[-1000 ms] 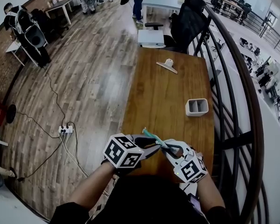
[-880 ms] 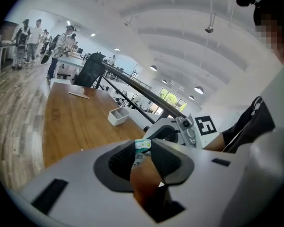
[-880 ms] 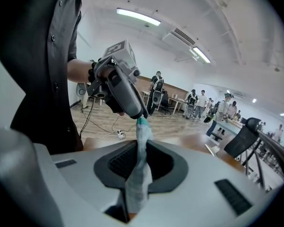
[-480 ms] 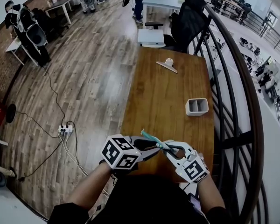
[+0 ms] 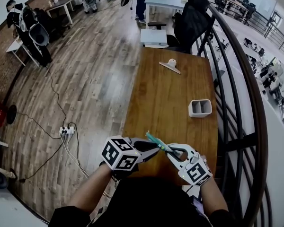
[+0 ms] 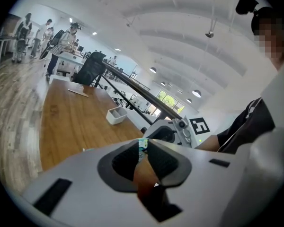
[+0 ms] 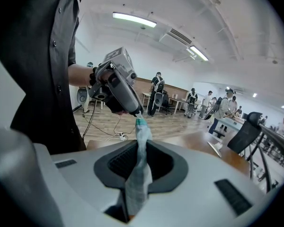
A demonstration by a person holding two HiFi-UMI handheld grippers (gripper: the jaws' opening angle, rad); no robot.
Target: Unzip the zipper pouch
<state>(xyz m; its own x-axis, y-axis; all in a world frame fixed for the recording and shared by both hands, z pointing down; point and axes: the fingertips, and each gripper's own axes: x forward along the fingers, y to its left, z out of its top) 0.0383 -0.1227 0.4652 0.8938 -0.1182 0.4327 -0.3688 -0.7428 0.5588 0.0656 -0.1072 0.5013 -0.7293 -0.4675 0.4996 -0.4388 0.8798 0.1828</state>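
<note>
- The fingers point(image 6: 125, 161) of the left gripper point(image 6: 143, 156) have just been closing. They now pinch a small teal-and-white end of the zipper pouch point(image 6: 142, 145) between their pads. Whether that end is the zipper's pull or only a corner of cloth I cannot tell.
- The fingers point(image 7: 125, 167) of the right gripper point(image 7: 143, 171) are clamped on the pouch's other end. Its pale teal cloth rises from between the pads as a narrow, edge-on strip up to the left gripper's tip.
- In the head view the pouch point(image 5: 155, 139) spans the short gap between the left gripper point(image 5: 155, 147) and the right gripper point(image 5: 171, 151). It is carried by both and hangs above the near edge of the bench point(image 5: 170, 98), not lying on it.
- Progress, as I judge it: both grips look set, so the preparing part seems done. The pouch shows only edge-on, so no view tells whether its zipper teeth have parted at all. I take the unzipping itself as what is left, with one end drawn away along the zipper while the other is held.
- Farther beyond the fingers a white tray point(image 5: 199, 108) sits on the bench well apart from the pouch. A flat board point(image 5: 170, 66) with a small white object lies near the far end, and a black chair point(image 5: 189, 22) stands past that end. None of these plays a part.
</note>
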